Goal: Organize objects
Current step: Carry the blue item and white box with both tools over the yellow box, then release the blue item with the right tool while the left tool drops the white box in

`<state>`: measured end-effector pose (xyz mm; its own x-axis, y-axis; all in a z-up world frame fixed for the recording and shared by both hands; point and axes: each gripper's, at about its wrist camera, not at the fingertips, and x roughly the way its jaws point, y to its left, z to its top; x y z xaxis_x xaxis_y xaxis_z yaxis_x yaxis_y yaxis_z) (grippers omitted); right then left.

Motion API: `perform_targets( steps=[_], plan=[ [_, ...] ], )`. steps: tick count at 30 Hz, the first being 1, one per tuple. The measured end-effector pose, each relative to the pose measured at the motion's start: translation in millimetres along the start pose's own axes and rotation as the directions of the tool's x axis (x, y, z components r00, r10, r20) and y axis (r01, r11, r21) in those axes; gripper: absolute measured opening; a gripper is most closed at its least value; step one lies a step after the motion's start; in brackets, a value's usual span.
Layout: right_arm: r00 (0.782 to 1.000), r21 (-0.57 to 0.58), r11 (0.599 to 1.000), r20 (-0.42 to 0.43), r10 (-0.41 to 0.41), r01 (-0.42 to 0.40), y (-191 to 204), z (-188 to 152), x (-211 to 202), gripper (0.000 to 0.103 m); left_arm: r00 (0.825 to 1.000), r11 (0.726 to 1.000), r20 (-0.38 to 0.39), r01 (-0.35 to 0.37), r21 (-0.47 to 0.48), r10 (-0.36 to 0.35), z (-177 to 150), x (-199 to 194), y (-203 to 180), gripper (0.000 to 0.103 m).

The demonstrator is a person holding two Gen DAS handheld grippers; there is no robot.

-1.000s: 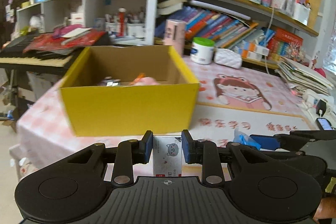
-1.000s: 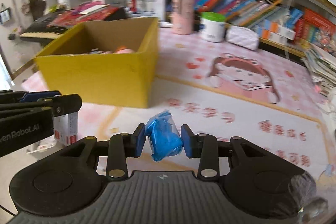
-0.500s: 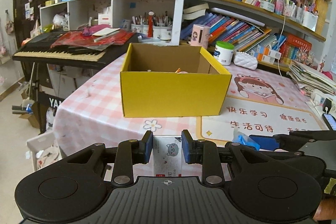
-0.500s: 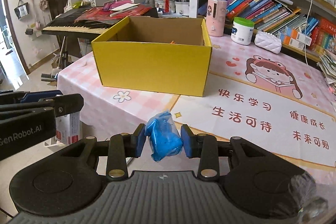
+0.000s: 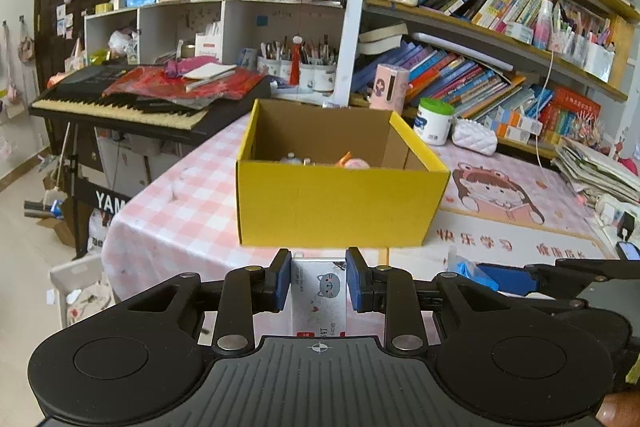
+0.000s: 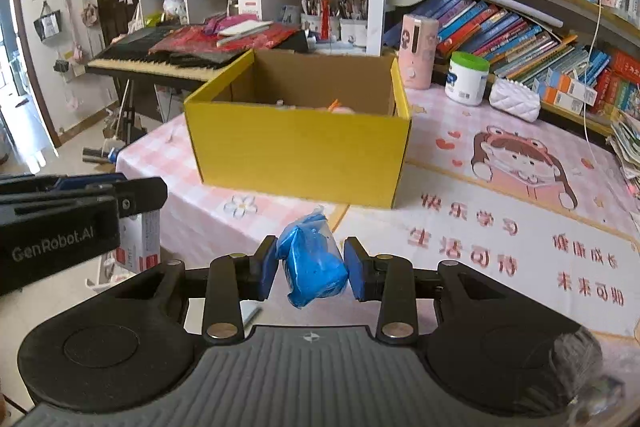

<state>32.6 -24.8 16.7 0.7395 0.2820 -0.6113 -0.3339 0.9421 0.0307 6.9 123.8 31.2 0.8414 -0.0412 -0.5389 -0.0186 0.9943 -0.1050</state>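
Observation:
A yellow cardboard box (image 5: 340,203) stands open on the pink table, also in the right wrist view (image 6: 300,155); a few small items lie inside it. My left gripper (image 5: 319,281) is shut on a small white box with a cat picture (image 5: 319,295), held in front of the yellow box. My right gripper (image 6: 311,269) is shut on a blue plastic-wrapped lump (image 6: 312,263), also in front of the yellow box. The left gripper and its white box (image 6: 140,241) show at the left of the right wrist view. The right gripper shows at the right of the left wrist view.
A pink tumbler (image 6: 418,51), a white jar with a green lid (image 6: 467,79) and a white quilted pouch (image 6: 514,101) stand behind the yellow box. A keyboard (image 5: 120,103) is to the left. Bookshelves (image 5: 500,27) line the back. Papers (image 5: 596,171) are stacked at right.
Both grippers have pulled back from the yellow box and then come a little closer again, still holding their objects. The box looked close, then far, now mid-distance.

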Motion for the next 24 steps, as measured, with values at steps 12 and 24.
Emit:
perform_targets(
  steps=[12,24],
  plan=[
    [0.989,-0.056,0.997,0.134,0.055,-0.048,-31,102,59,0.034,0.993,0.999,0.108,-0.046,-0.014,0.047,85,67,-9,0.027],
    [0.995,-0.149,0.984,-0.006,0.095,-0.095,-49,126,154,0.034,0.987,0.988,-0.035,-0.154,-0.012,0.154,98,161,-12,0.027]
  ],
)
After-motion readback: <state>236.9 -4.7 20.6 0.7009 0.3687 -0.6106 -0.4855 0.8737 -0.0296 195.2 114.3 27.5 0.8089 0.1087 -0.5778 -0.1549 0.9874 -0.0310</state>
